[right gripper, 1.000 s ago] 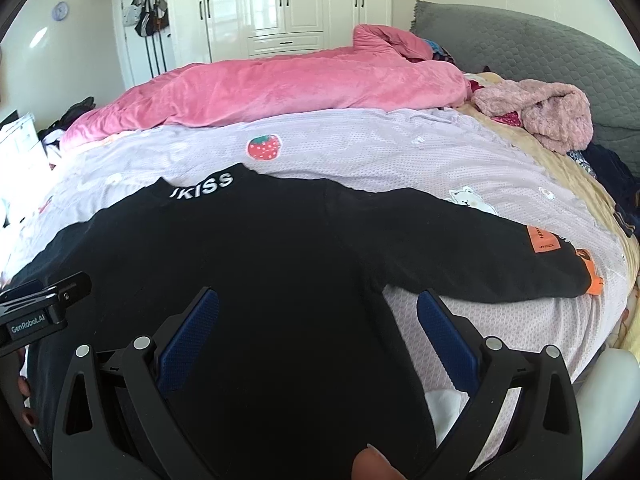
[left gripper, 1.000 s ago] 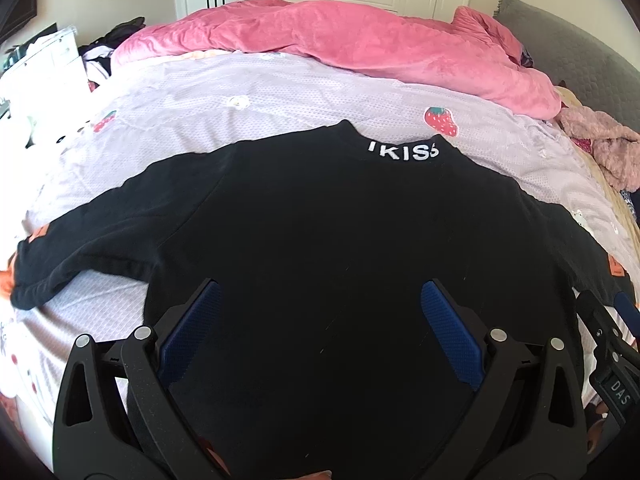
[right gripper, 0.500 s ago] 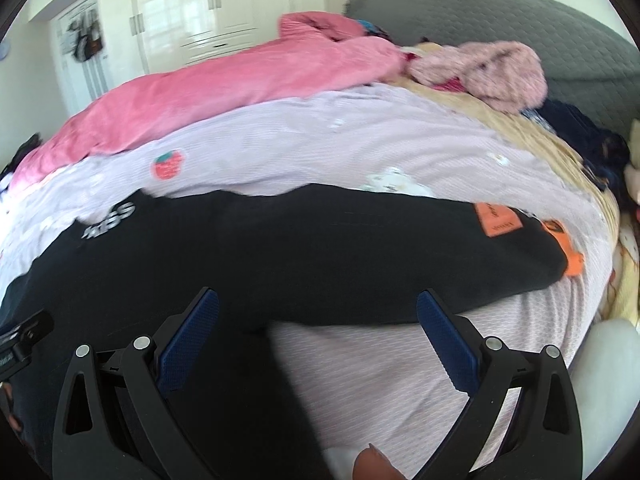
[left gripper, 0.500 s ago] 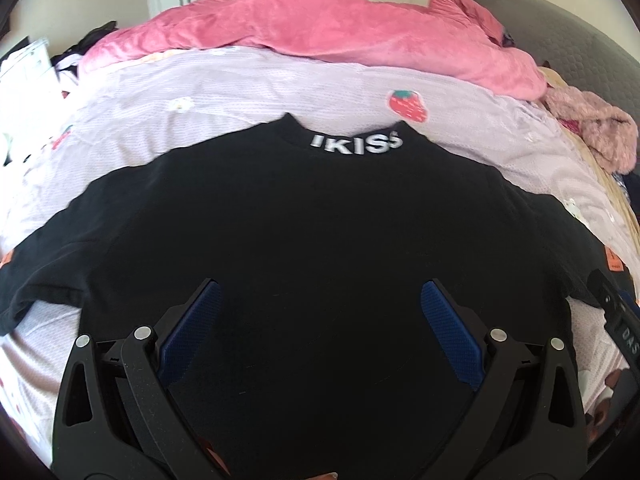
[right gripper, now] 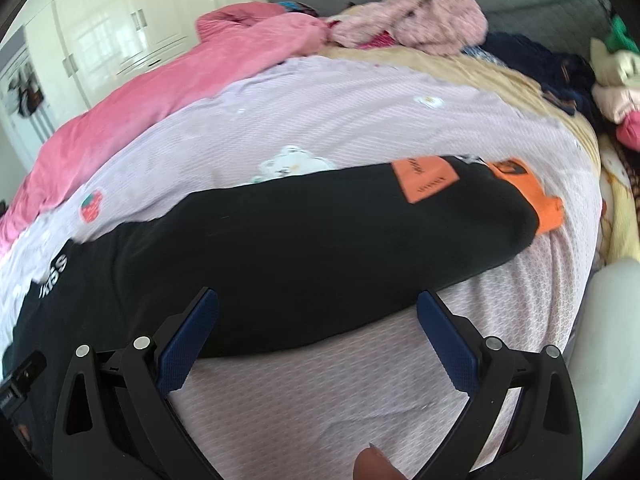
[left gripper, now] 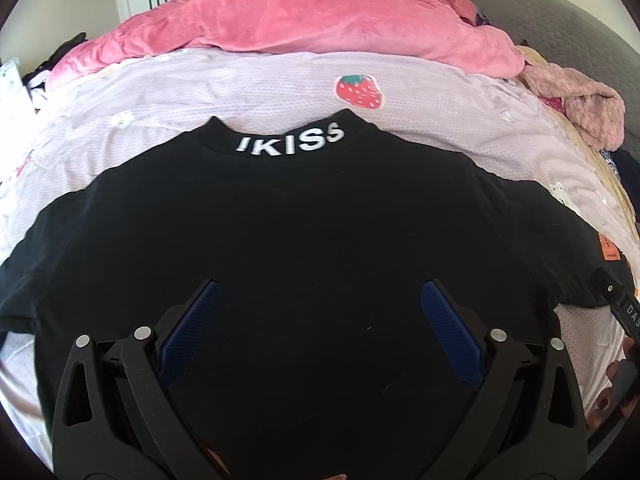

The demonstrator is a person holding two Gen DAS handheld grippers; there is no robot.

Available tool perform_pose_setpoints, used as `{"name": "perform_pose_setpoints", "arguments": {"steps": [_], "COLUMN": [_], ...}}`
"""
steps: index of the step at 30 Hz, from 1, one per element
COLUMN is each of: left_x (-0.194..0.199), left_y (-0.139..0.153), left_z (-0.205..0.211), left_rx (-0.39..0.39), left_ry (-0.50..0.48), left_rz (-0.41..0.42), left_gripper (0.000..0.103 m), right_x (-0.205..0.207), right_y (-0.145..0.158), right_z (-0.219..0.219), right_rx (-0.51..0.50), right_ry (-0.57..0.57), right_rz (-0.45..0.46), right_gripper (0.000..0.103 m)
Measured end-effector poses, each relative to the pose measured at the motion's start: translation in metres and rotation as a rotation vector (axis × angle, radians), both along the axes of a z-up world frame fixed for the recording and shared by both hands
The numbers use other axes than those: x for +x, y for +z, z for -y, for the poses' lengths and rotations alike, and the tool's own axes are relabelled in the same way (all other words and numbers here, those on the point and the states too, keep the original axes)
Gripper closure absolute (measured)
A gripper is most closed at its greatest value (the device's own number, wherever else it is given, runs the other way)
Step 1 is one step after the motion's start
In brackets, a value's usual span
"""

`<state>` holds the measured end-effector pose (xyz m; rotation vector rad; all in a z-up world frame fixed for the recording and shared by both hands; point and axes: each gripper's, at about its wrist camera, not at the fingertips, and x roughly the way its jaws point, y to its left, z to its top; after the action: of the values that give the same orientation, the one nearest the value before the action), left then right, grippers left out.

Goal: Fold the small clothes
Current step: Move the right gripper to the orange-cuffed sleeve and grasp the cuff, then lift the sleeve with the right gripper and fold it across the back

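A small black long-sleeved top (left gripper: 312, 224) lies flat on the lilac bed sheet, collar with white "IKISS" lettering (left gripper: 290, 143) at the far side. My left gripper (left gripper: 318, 292) is open and empty, hovering over the middle of the top's body. My right gripper (right gripper: 318, 300) is open and empty over the right sleeve (right gripper: 320, 236), which stretches to the right and ends in an orange patch (right gripper: 426, 178) and orange cuff (right gripper: 536, 196). The right gripper's body shows at the right edge of the left wrist view (left gripper: 622, 308).
The lilac sheet (left gripper: 240, 92) has a strawberry print (left gripper: 358, 90). A pink duvet (left gripper: 304, 20) is bunched at the far side. A fluffy pink garment (right gripper: 416, 20) and a pile of other clothes (right gripper: 560, 72) lie at the right by the grey headboard. White wardrobes stand behind.
My right gripper has swung right from the top's body to over the right sleeve. My left gripper has shifted toward the middle of the top and closer. Both stay open.
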<state>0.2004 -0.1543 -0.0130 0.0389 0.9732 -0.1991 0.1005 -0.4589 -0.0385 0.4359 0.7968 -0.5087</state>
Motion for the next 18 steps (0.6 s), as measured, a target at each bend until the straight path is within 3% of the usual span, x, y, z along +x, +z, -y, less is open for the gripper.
{"name": "perform_pose_setpoints", "arguments": {"steps": [7, 18], "left_x": [0.007, 0.012], "left_y": [-0.007, -0.012], "left_z": [0.009, 0.000], "left_rx": [0.013, -0.055], "left_ry": [-0.009, 0.003], "left_rz": [-0.003, -0.017], "left_gripper": [0.009, 0.009], "right_x": [-0.001, -0.008], "right_y": [-0.012, -0.013], "right_z": [0.044, 0.096], "right_rx": [0.084, 0.287], "right_ry": [-0.109, -0.225], "right_rz": [0.008, 0.211], "right_gripper": [0.004, 0.007]}}
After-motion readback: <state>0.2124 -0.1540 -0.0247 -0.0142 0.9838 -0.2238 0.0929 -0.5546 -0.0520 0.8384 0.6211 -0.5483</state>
